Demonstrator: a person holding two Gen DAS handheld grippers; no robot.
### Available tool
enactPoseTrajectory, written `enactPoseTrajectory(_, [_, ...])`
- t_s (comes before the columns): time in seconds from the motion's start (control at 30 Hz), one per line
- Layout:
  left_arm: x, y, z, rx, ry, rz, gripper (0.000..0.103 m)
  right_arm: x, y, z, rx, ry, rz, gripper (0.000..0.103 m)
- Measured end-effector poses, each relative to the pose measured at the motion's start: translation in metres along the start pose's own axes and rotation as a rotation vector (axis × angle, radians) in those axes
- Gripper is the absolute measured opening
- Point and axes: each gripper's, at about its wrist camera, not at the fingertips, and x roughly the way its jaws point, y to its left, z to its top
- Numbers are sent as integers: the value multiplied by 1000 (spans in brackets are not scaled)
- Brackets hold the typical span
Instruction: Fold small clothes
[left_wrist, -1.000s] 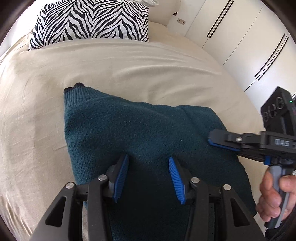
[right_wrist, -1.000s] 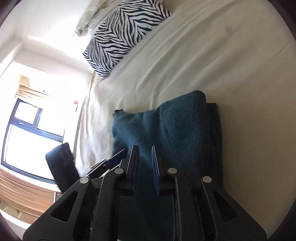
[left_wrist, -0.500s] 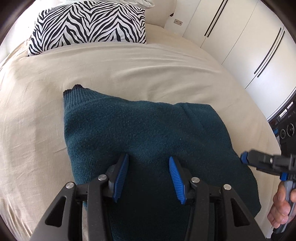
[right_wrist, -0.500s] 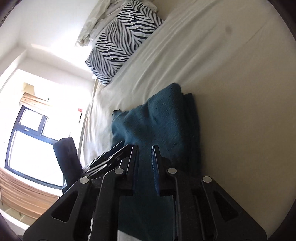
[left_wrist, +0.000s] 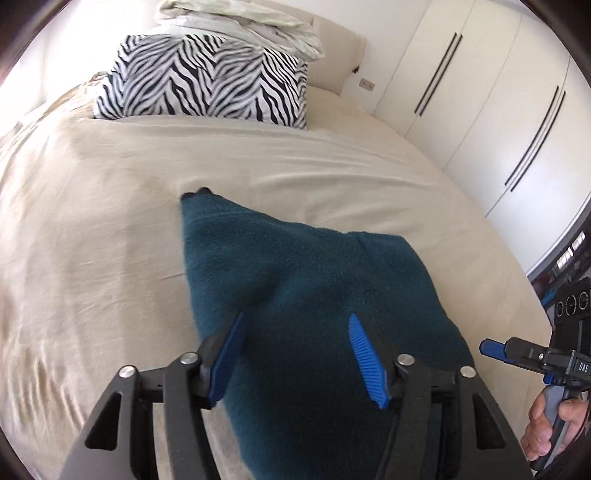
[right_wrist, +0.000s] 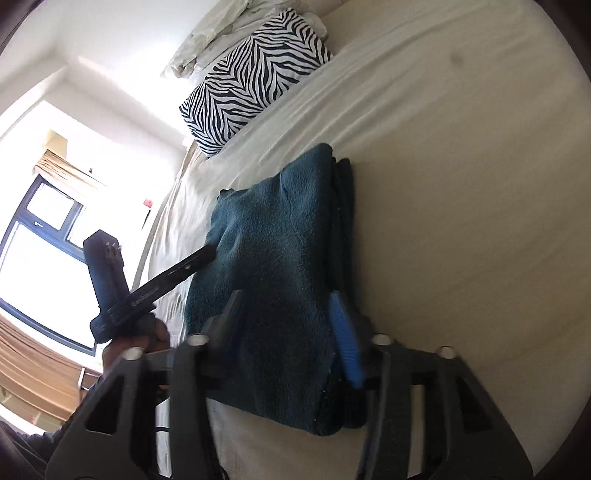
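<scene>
On the bed (left_wrist: 110, 221), right tongs (right_wrist: 291, 332) have opened.

A dark teal fleece garment (left_wrist: 306, 280) is lying folded on the bed (left_wrist: 92, 229), forming a thick, roughly rectangular bundle. Stacked layers are showing along its right edge (right_wrist: 341, 206), and a small dark corner (left_wrist: 201, 192) is poking out at the far end toward the pillow (left_wrist: 207, 79).

Bright window (right_wrist: 33, 266) glare, fisheye-warped edges
</scene>
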Motion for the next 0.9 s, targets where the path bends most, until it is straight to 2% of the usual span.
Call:
enactPoseTrajectory(0.03, [-11, 5, -4, -20, -23, 3, 77, -7, 1, 5, -11, -25, -11, 77])
enactPoseTrajectory(0.1, [-23, 17, -11, -72, -19, -1, 77, -13, 0, 14, -18, -39, -15, 77])
enactPoseTrajectory(0.3, [-3, 43, -21, -205, 130, -72, 76, 29, -33, 31, 152, 99, 34, 75])
enactPoseTrajectory(0.37, [6, 43, -21, -218, 161, -103, 76, 49, -38, 33, 193, 133, 52, 71])
enactPoseTrajectory(0.43, [19, 43, -23, -241, 204, -138, 75, 62, -39, 37, 205, 148, 68, 61])
enactPoseTrajectory(0.47, [26, 42, -24, -248, 229, -139, 74, 67, -38, 40, 207, 158, 70, 60])
enactPoseTrajectory(0.57, [39, 40, -25, -263, 250, -158, 74, 84, -32, 45, 171, 217, 28, 53])
enactPoseTrajectory(0.63, [43, 38, -22, -276, 268, -179, 63, 95, -29, 49, 160, 248, 7, 45])
enactPoseTrajectory(0.67, [44, 38, -21, -280, 280, -174, 62, 97, -30, 50, 165, 256, 2, 41])
enactPoseTrajectory(0.7, [44, 35, -20, -270, 287, -170, 56, 99, -31, 51, 170, 264, -7, 33])
enactPoseTrajectory(0.73, [43, 32, -18, -253, 293, -165, 50, 101, -30, 51, 169, 270, -15, 30])
enactPoseTrajectory(0.83, [33, 23, -12, -197, 293, -149, 41, 95, -18, 44, 136, 247, -58, 25])
enactPoseTrajectory(0.9, [21, 22, -12, -194, 286, -159, 39, 85, -5, 39, 109, 222, -85, 23])
